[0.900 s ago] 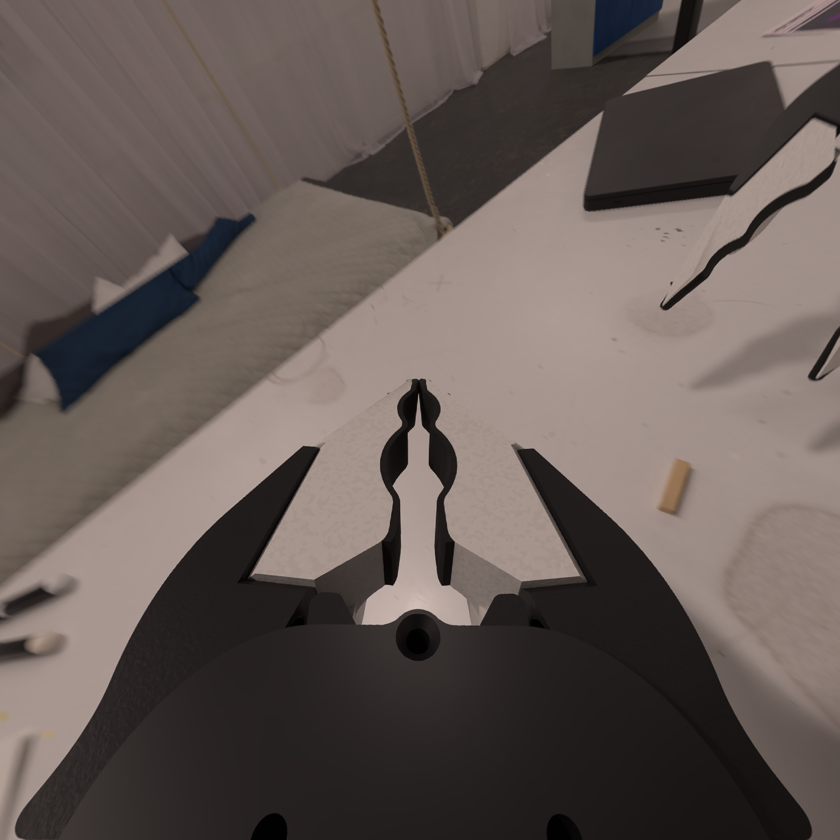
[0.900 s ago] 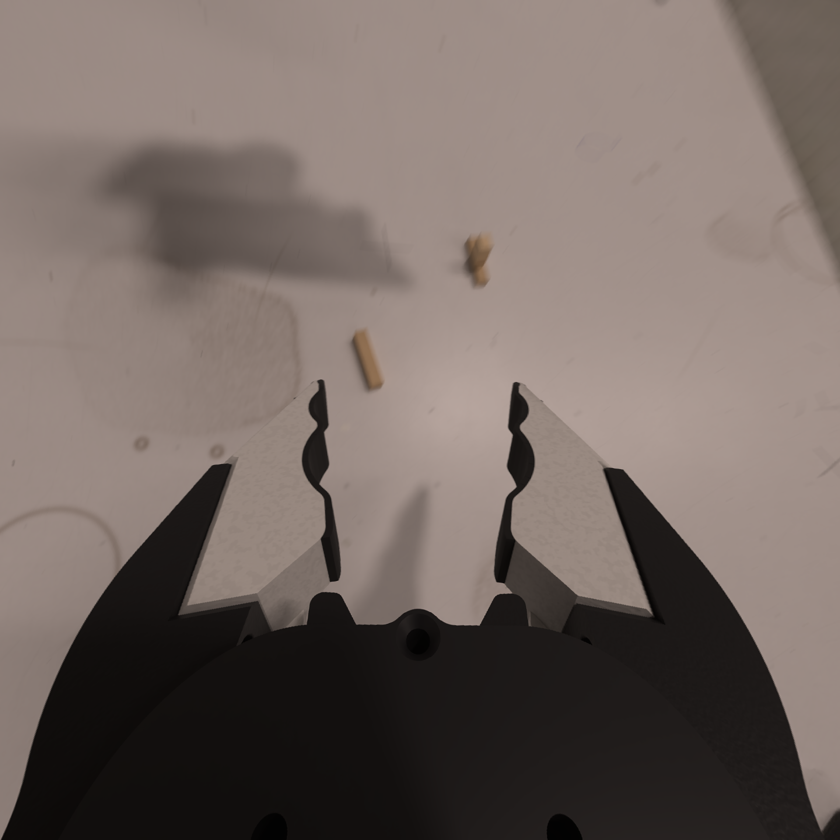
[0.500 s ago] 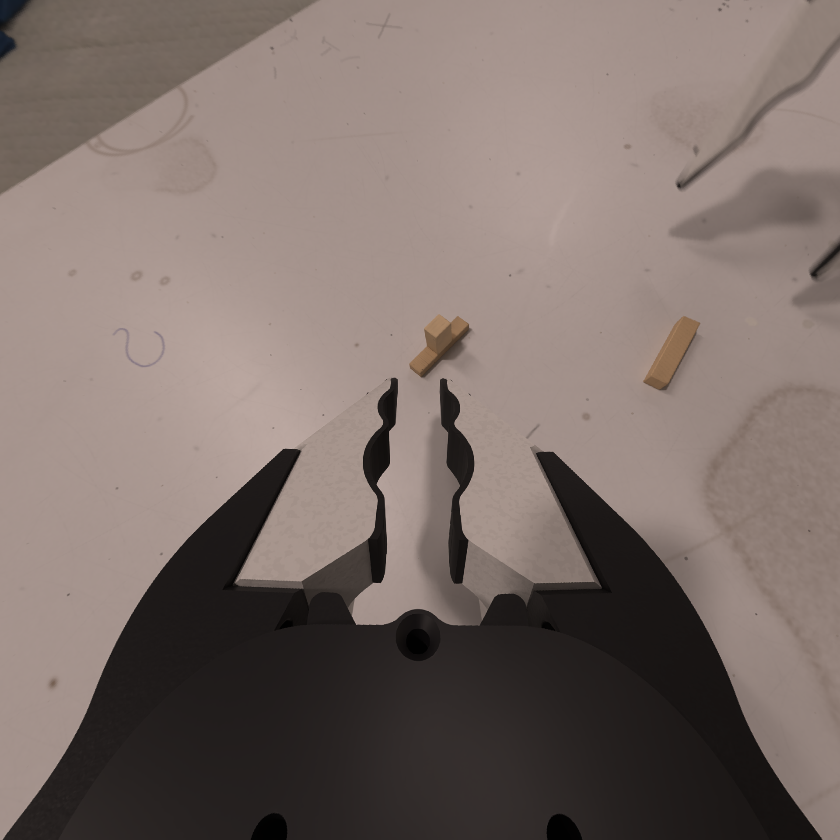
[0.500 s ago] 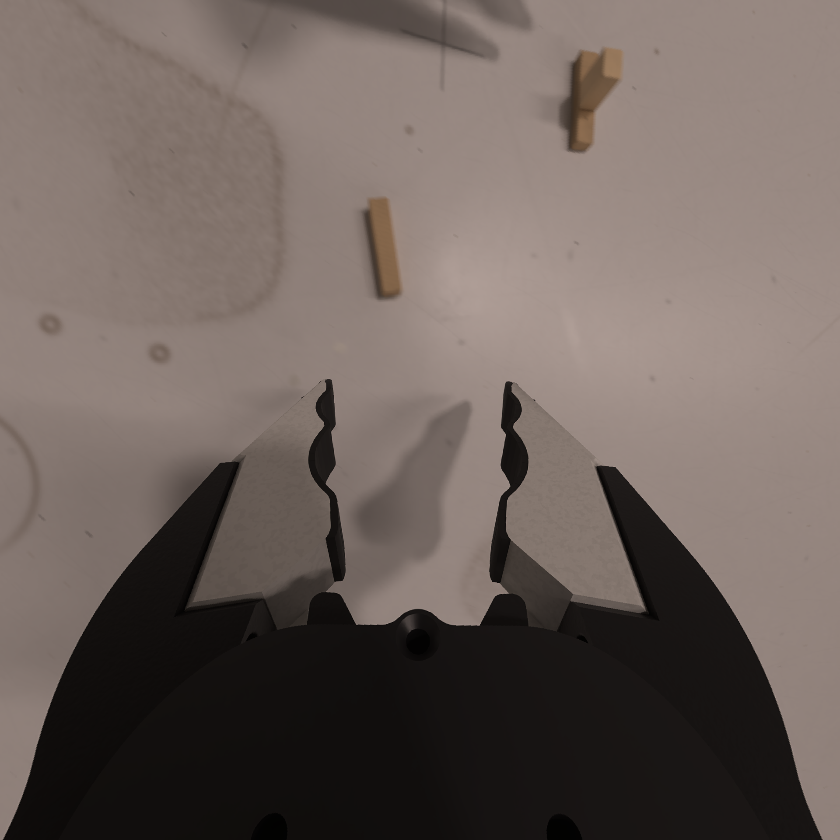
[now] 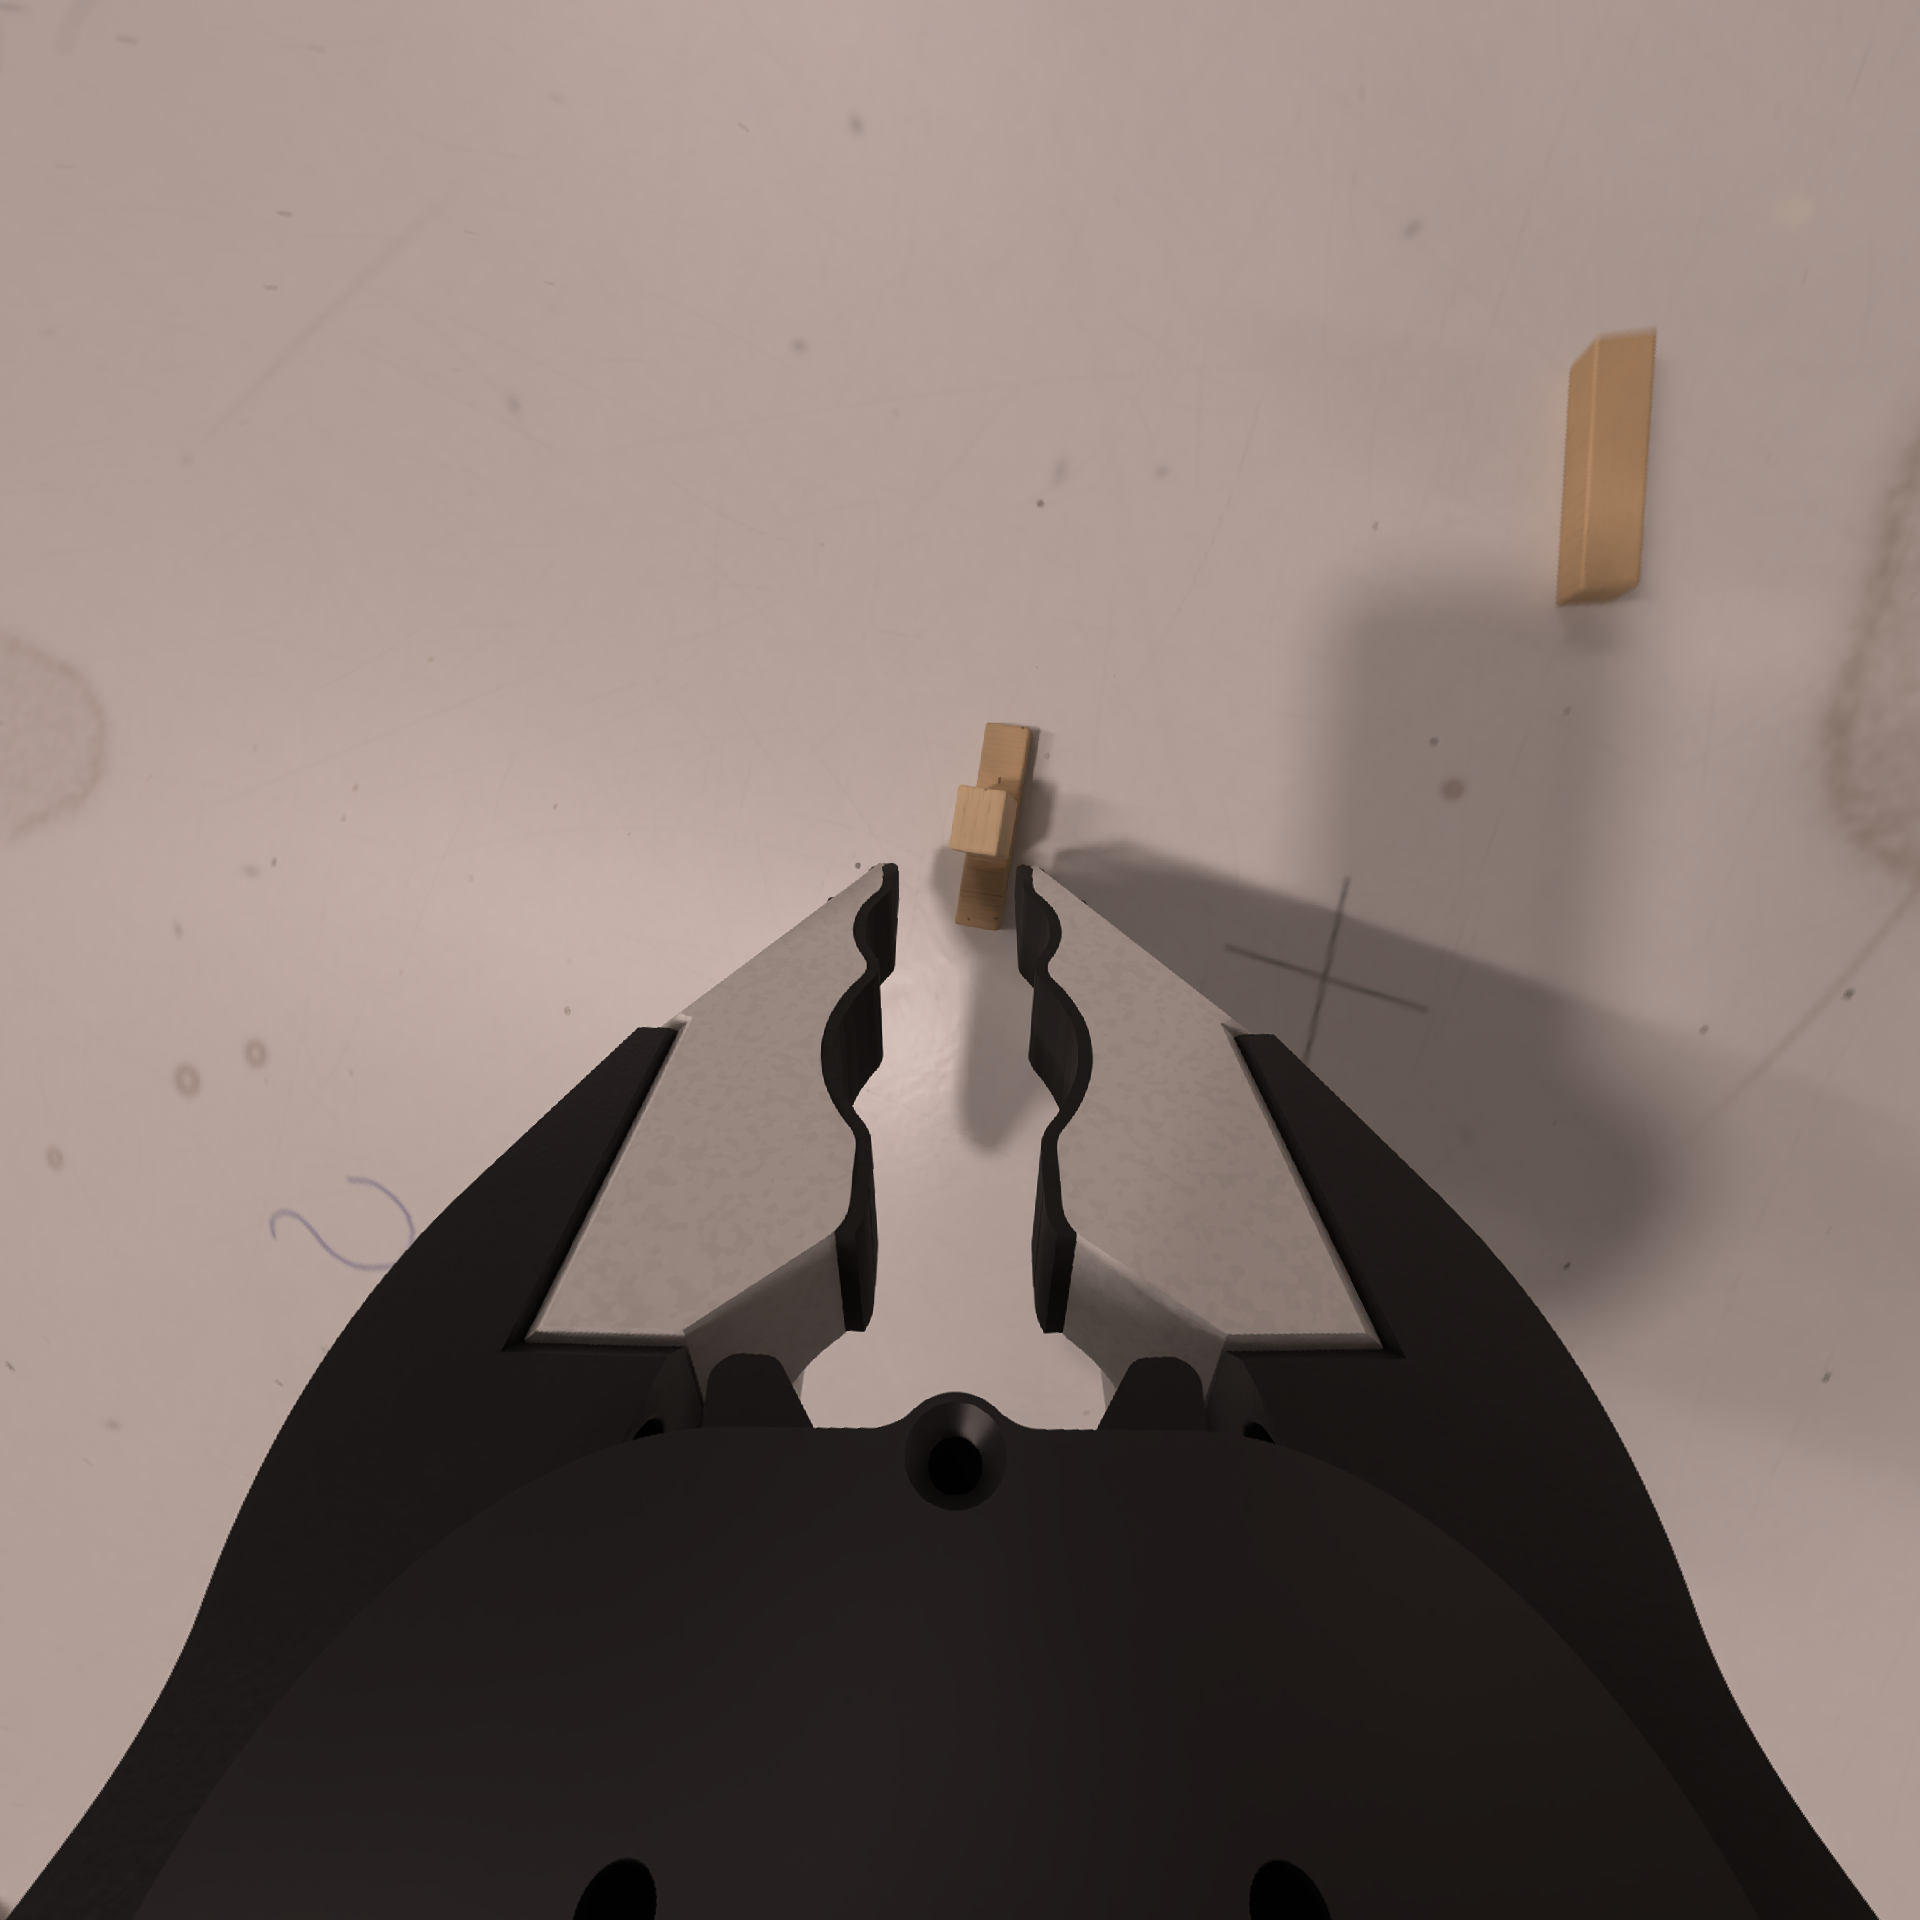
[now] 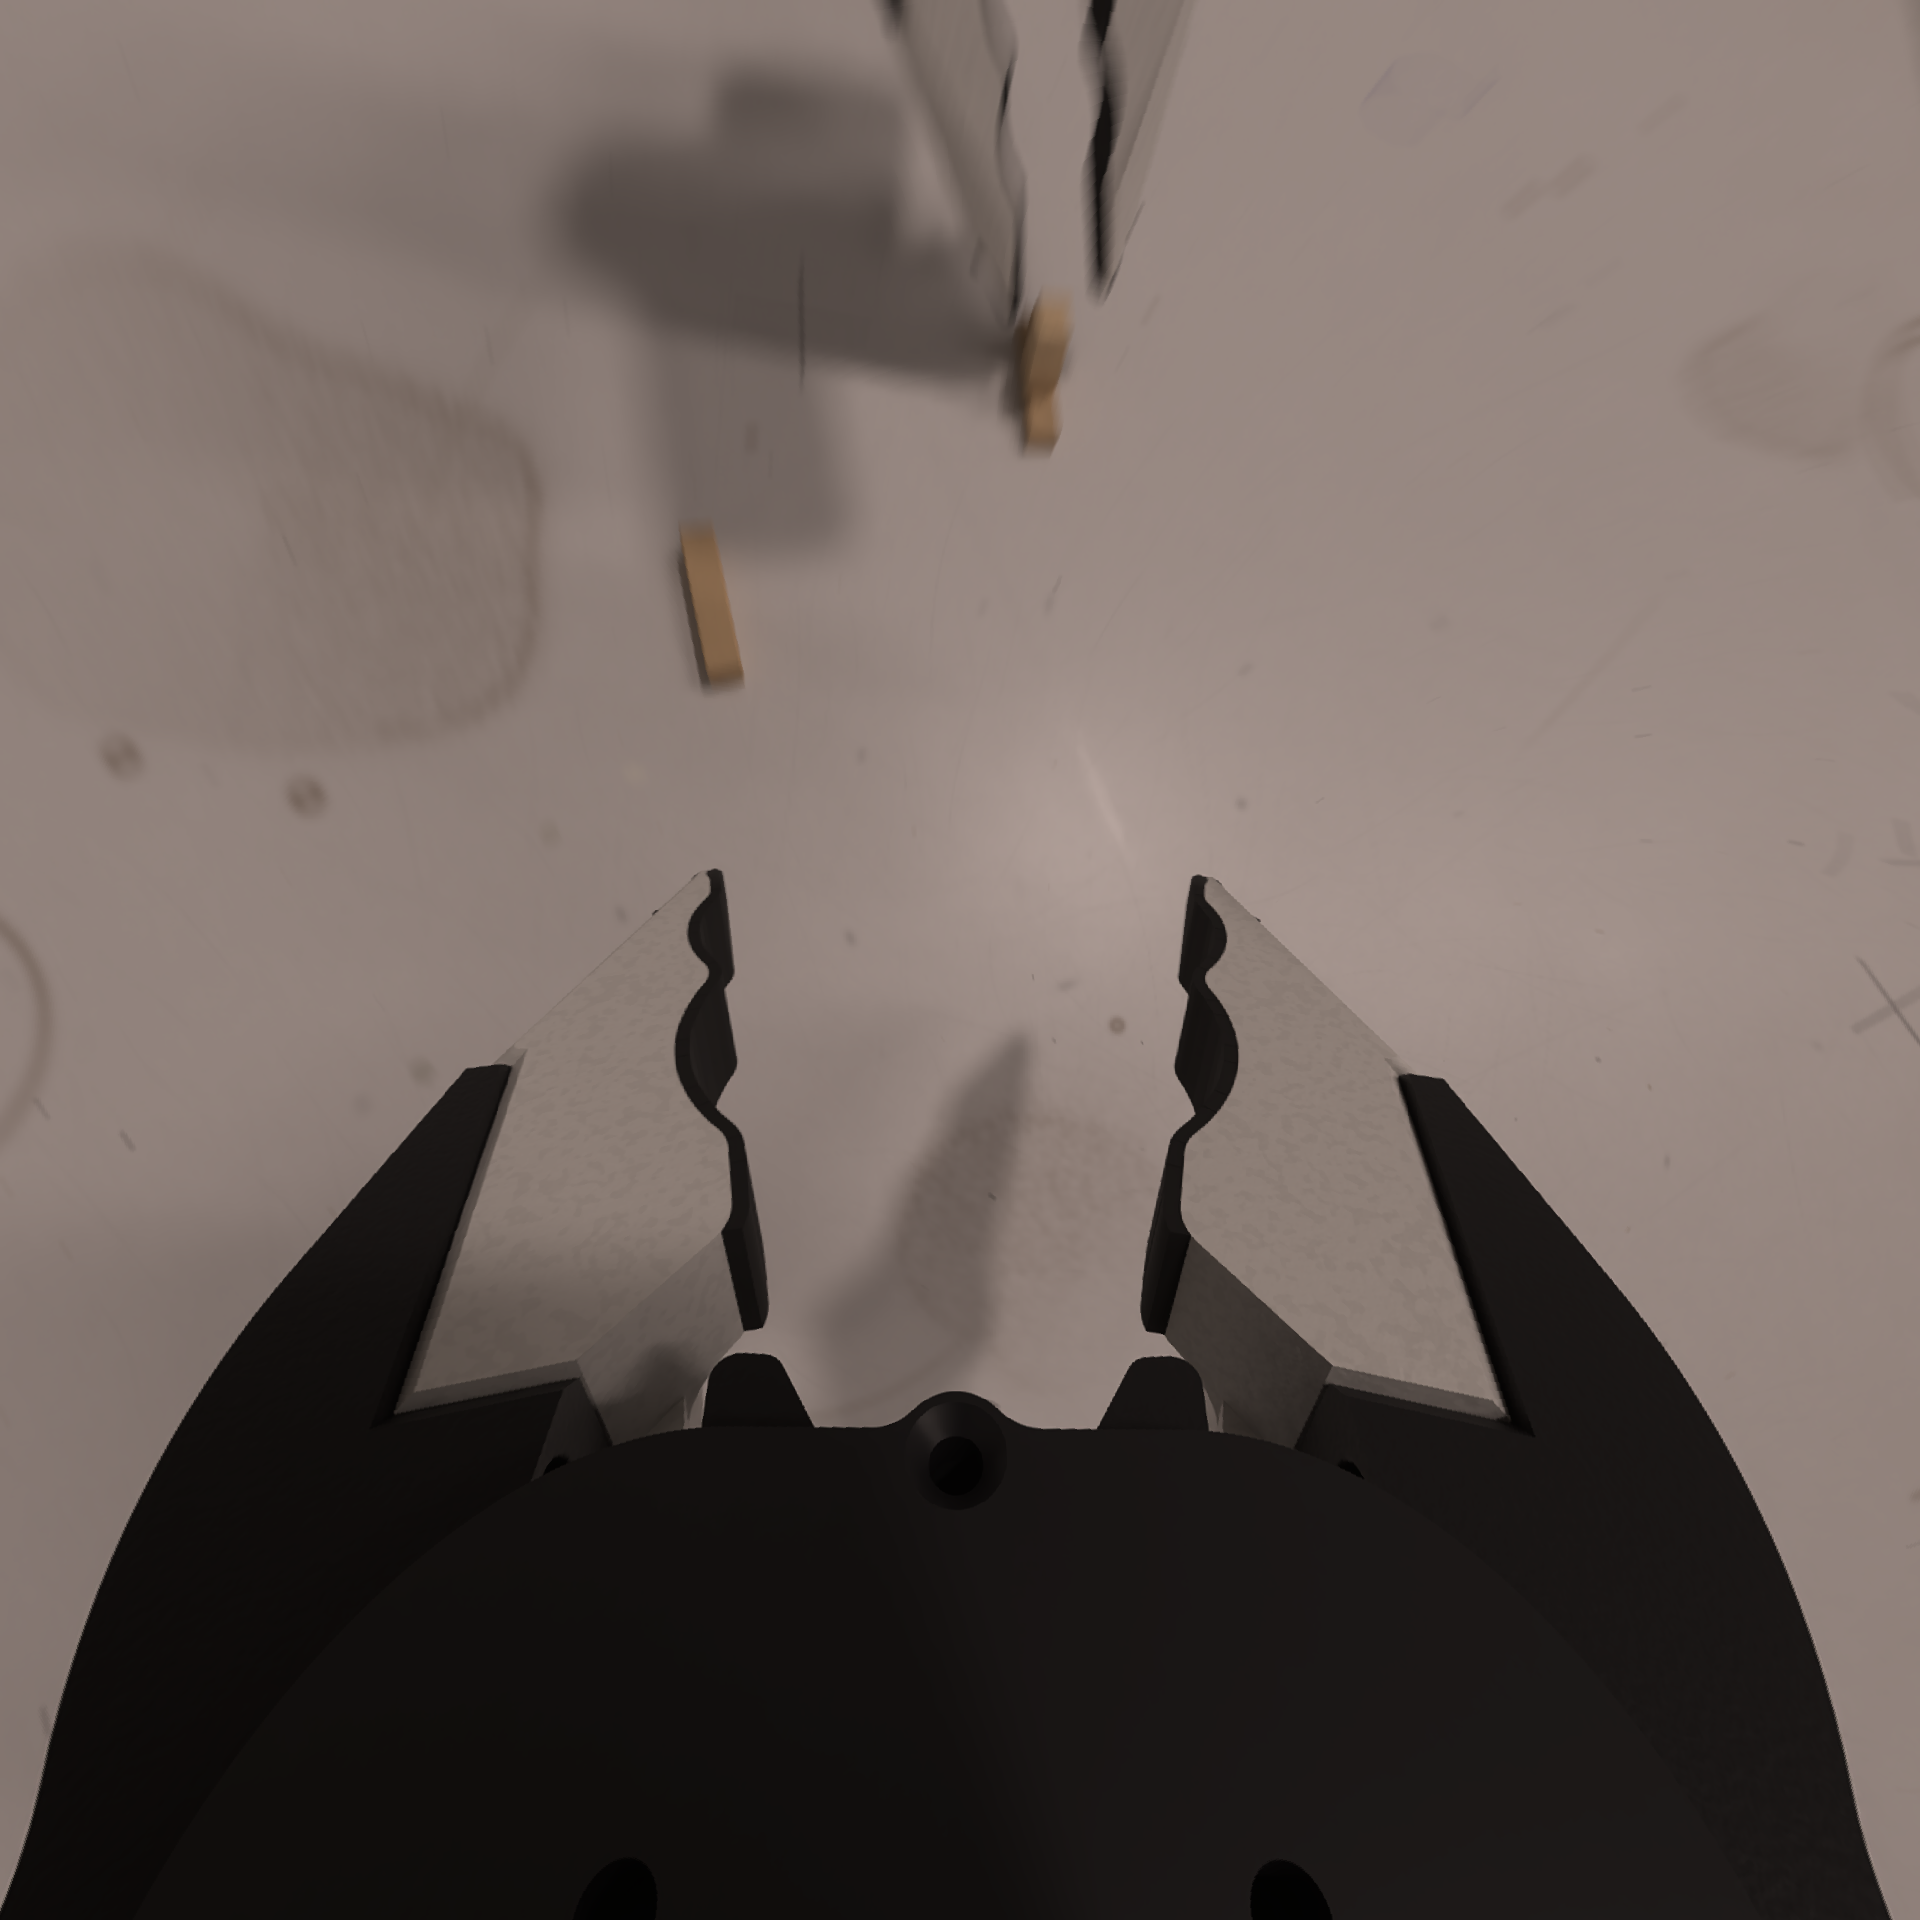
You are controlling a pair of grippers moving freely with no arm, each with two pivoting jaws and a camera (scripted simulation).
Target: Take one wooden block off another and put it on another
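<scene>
Pale, scuffed tabletop (image 5: 520,416) fills both views, marked with grey smudges, small specks and a thin pencilled cross (image 5: 1325,977). Near the centre of the left wrist view a small wooden block (image 5: 980,833) rests across a longer flat block (image 5: 995,831), the two forming a low stack on the table. The stack lies just beyond the tips of the left gripper (image 5: 956,883), in line with the gap between its fingers and slightly toward the right-hand one; the near end of the lower block appears level with the fingertips, and whether it touches them cannot be told. The left gripper's fingers are parted by a narrow gap and hold nothing. A third wooden block (image 5: 1605,468) lies flat and alone, well apart from the stack, toward the upper right of that view.

In the right wrist view the same stack (image 6: 1042,364) appears blurred at the far side of the table, directly under the tips of the left gripper (image 6: 1049,281), which points down at it. The lone block (image 6: 712,608) lies nearer, to the left. The right gripper (image 6: 956,894) hovers with its fingers spread wide and empty, well apart from both the lone block and the stack.
</scene>
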